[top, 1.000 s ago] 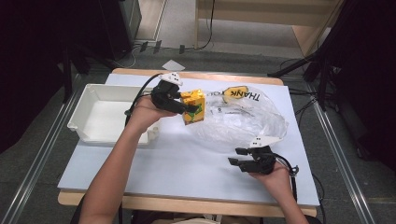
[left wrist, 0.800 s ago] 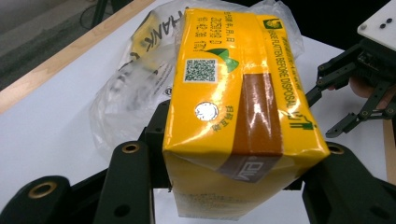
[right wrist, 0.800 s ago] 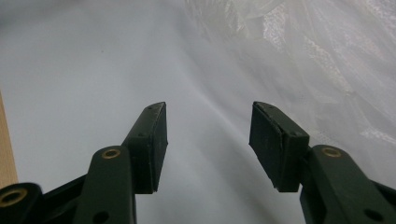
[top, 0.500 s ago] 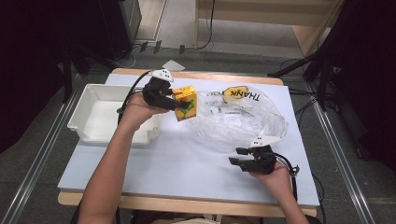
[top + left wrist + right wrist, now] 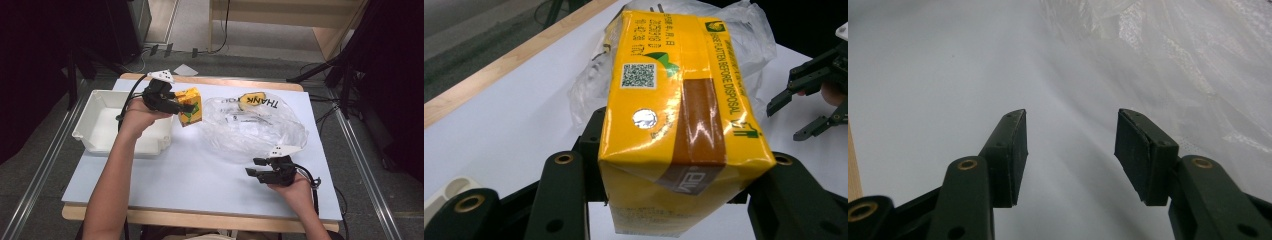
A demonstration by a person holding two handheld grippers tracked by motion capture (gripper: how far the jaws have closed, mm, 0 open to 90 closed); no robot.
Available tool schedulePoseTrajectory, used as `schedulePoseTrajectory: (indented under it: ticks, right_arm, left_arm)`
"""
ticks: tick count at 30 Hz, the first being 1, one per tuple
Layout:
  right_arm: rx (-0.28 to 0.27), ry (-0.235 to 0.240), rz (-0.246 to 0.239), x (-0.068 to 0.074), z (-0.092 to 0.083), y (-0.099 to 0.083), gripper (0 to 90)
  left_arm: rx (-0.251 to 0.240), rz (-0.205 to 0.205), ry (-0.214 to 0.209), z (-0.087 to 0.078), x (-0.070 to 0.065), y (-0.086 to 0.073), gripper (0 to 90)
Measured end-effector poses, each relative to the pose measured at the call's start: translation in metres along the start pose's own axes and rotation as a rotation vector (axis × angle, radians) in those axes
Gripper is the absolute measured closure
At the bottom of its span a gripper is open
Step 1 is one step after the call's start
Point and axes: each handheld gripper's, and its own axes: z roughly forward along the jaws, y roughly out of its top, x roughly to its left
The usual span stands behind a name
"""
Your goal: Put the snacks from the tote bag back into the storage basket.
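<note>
A yellow juice carton (image 5: 190, 106) with green print hangs above the table beside the white bin (image 5: 95, 134). My left gripper (image 5: 186, 105) is shut on it; in the left gripper view the carton (image 5: 676, 115) sits clamped between both black jaws. A crumpled clear plastic bag (image 5: 255, 125) with a yellow "THANK YOU" label lies on the white table to the right. Near the front right, my right gripper (image 5: 255, 166) rests low with its jaws apart. The right gripper view shows its pads (image 5: 1013, 155) wide open over bare table, the gripper (image 5: 1070, 152) holding nothing.
The white rectangular bin stands at the table's left side, its inside bare where I can see it. The table (image 5: 190, 180) has a wooden front edge. Metal rails run along both sides, and cables lie on the floor behind.
My left hand has carried the carton leftward, away from the plastic bag and toward the white bin. The right gripper has stayed where it was.
</note>
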Motion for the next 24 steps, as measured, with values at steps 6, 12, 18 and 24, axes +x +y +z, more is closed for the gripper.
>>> schedulePoseTrajectory:
  ticks: [6,12,18,24]
  right_arm:
    - [0.003,0.001,-0.003,0.000,0.001,0.000,48.2]
    - [0.020,0.006,-0.002,0.000,0.003,-0.001,48.1]
    - [0.018,0.009,-0.003,0.000,0.003,0.000,48.1]
    - [0.018,0.009,-0.003,0.000,0.003,-0.001,48.1]
  left_arm:
    - [0.007,-0.009,0.021,-0.005,0.008,-0.004,52.4]
    - [0.014,-0.024,0.046,-0.014,0.014,-0.009,52.4]
    - [0.006,-0.039,0.065,-0.023,0.020,-0.012,52.4]
    - [0.015,-0.042,0.090,-0.029,0.022,-0.014,52.4]
